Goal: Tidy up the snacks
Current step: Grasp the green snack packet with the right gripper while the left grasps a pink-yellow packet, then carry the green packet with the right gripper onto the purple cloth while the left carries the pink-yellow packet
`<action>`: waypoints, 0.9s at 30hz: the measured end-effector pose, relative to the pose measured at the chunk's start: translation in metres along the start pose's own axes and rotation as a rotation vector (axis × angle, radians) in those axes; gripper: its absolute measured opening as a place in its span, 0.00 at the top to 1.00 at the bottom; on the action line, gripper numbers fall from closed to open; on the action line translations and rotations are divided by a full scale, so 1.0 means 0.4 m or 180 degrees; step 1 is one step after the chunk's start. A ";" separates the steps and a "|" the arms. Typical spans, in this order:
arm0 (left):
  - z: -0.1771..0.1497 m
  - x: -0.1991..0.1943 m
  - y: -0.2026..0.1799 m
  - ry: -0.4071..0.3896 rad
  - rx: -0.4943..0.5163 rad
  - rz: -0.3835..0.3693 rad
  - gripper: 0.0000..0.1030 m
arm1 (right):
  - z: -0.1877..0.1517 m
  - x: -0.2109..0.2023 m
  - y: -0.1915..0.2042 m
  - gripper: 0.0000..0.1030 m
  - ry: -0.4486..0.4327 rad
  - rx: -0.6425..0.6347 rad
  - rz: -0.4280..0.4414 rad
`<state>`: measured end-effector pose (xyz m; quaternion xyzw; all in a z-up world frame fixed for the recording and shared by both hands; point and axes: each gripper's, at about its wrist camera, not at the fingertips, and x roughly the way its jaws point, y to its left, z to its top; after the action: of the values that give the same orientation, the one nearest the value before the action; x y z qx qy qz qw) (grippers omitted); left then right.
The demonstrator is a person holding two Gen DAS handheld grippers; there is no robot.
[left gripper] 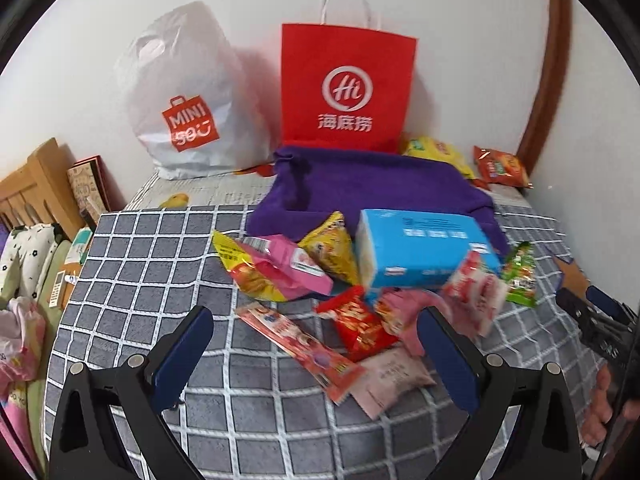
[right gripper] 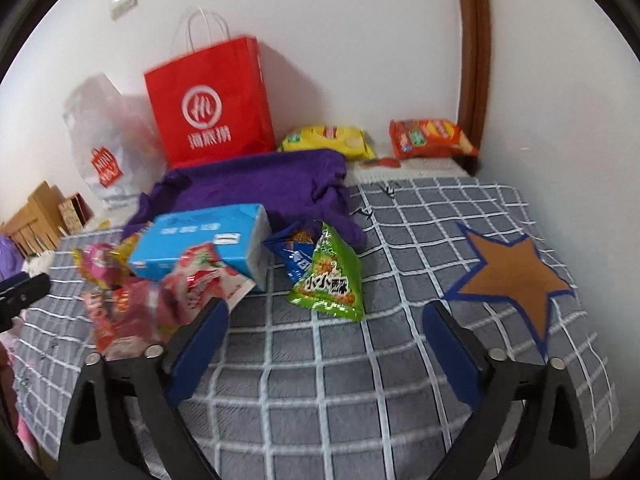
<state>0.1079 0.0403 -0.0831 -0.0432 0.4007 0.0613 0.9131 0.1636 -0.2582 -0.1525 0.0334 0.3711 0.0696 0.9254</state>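
Observation:
A pile of snack packets lies on a grey checked blanket (left gripper: 160, 264). It holds a blue box (left gripper: 420, 248), a pink packet (left gripper: 296, 268), a red packet (left gripper: 360, 326) and a long red strip packet (left gripper: 304, 348). My left gripper (left gripper: 316, 336) is open and empty, low over the red packets. In the right wrist view a green packet (right gripper: 330, 276) stands beside the blue box (right gripper: 204, 240). My right gripper (right gripper: 326, 322) is open and empty, just in front of the green packet. Yellow (right gripper: 328, 140) and orange (right gripper: 428, 136) packets lie by the far wall.
A red paper bag (left gripper: 346, 88) and a white plastic bag (left gripper: 184, 100) stand against the wall behind a purple cloth (left gripper: 360, 188). A brown star patch (right gripper: 516, 276) is on the blanket at right. Wooden bed rail (left gripper: 36, 188) and clutter lie left.

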 end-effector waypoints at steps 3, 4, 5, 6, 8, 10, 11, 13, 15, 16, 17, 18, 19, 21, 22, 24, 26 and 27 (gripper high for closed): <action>0.010 0.041 0.023 0.0109 -0.0048 0.0024 0.01 | 0.019 0.076 -0.009 0.26 0.0139 0.0047 -0.0070; 0.011 0.048 0.029 0.0132 -0.0059 0.0027 0.01 | 0.025 0.102 -0.013 0.31 0.0210 0.0079 -0.0047; 0.013 0.058 0.036 0.0156 -0.0074 0.0023 0.01 | 0.031 0.129 -0.020 0.33 0.0283 0.0119 -0.0008; 0.015 0.064 0.043 0.0165 -0.0089 0.0017 0.01 | 0.035 0.146 -0.023 0.37 0.0326 0.0145 0.0010; 0.021 0.078 0.062 0.0176 -0.0149 0.0050 0.01 | 0.043 0.182 -0.029 0.38 0.0377 0.0187 0.0033; 0.026 0.093 0.080 0.0194 -0.0217 0.0079 0.01 | 0.048 0.209 -0.032 0.39 0.0388 0.0210 0.0054; 0.028 0.099 0.084 0.0202 -0.0240 0.0075 0.01 | 0.050 0.223 -0.032 0.41 0.0399 0.0206 0.0082; 0.034 0.119 0.101 0.0253 -0.0315 0.0037 0.01 | 0.051 0.246 -0.028 0.50 0.0445 0.0183 0.0128; 0.037 0.141 0.115 0.0304 -0.0381 0.0002 0.01 | 0.046 0.261 -0.022 0.56 0.0494 0.0161 0.0157; 0.037 0.151 0.120 0.0317 -0.0407 -0.0010 0.01 | 0.043 0.261 -0.019 0.56 0.0476 0.0159 0.0158; 0.035 0.158 0.121 0.0327 -0.0430 -0.0023 0.01 | 0.038 0.255 -0.014 0.56 0.0415 0.0127 0.0128; 0.035 0.171 0.122 0.0348 -0.0465 -0.0069 0.01 | 0.036 0.254 -0.010 0.56 0.0384 0.0082 0.0107; 0.035 0.182 0.120 0.0372 -0.0475 -0.0124 0.01 | 0.034 0.253 -0.004 0.56 0.0358 0.0028 0.0081; 0.040 0.199 0.115 0.0413 -0.0462 -0.0168 0.01 | 0.030 0.249 0.004 0.56 0.0319 -0.0052 0.0042; 0.045 0.205 0.114 0.0407 -0.0472 -0.0166 0.01 | 0.029 0.248 0.006 0.56 0.0309 -0.0072 0.0045; 0.059 0.213 0.115 0.0366 -0.0531 -0.0185 0.01 | 0.025 0.250 0.006 0.56 0.0300 -0.0079 0.0044; 0.076 0.228 0.111 0.0383 -0.0535 -0.0198 0.01 | 0.024 0.251 0.005 0.56 0.0310 -0.0072 0.0051; 0.082 0.238 0.108 0.0407 -0.0508 -0.0174 0.01 | 0.023 0.251 0.003 0.55 0.0318 -0.0067 0.0059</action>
<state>0.1890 0.0946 -0.1324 -0.1305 0.4506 0.0653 0.8807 0.2418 -0.2417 -0.2143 0.0235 0.4159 0.0836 0.9053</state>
